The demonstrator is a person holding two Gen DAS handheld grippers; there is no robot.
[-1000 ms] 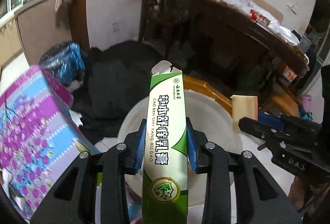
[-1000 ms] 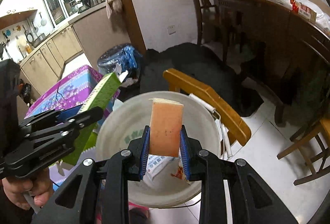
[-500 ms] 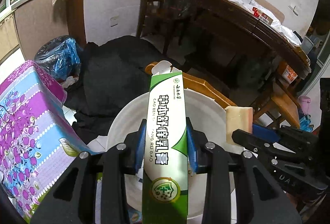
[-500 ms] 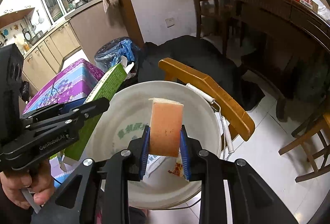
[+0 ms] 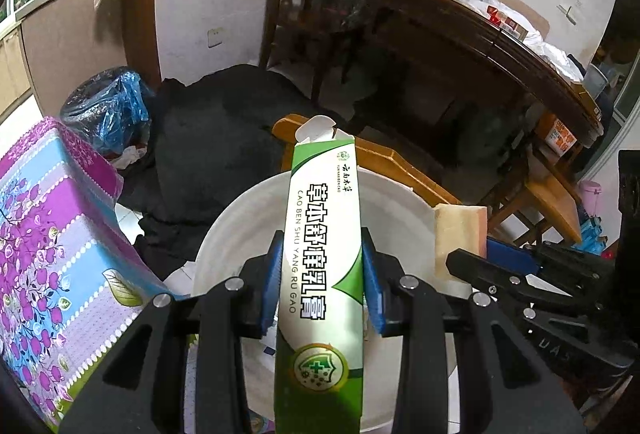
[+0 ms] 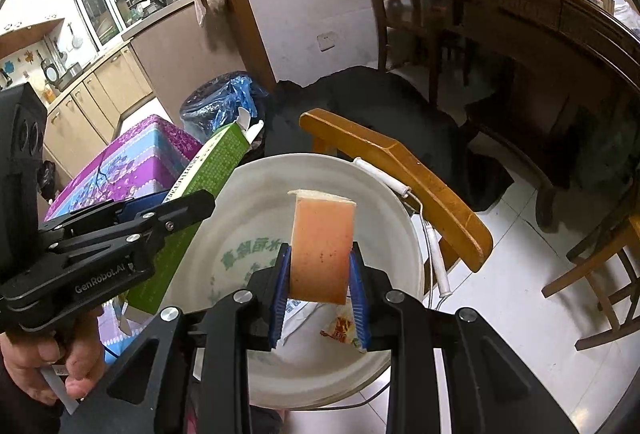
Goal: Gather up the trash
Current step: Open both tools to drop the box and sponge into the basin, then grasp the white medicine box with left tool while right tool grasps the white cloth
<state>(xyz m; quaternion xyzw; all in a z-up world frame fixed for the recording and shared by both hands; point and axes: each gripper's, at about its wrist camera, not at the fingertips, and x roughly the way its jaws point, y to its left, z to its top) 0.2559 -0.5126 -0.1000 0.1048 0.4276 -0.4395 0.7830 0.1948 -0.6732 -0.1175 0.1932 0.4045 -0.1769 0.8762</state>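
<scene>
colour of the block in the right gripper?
Orange-pink face with a pale cream edge: the rectangular sponge block, clearest in the right wrist view.

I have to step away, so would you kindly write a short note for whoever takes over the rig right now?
Left gripper: shut on the green carton, which is held upright over the white bucket.
Right gripper: shut on the orange sponge, also above the bucket.
Done: both items picked up and brought over the bucket; some wrappers already lie inside.
Left: open both jaws to drop the carton and the sponge in, then look for more trash.
</scene>
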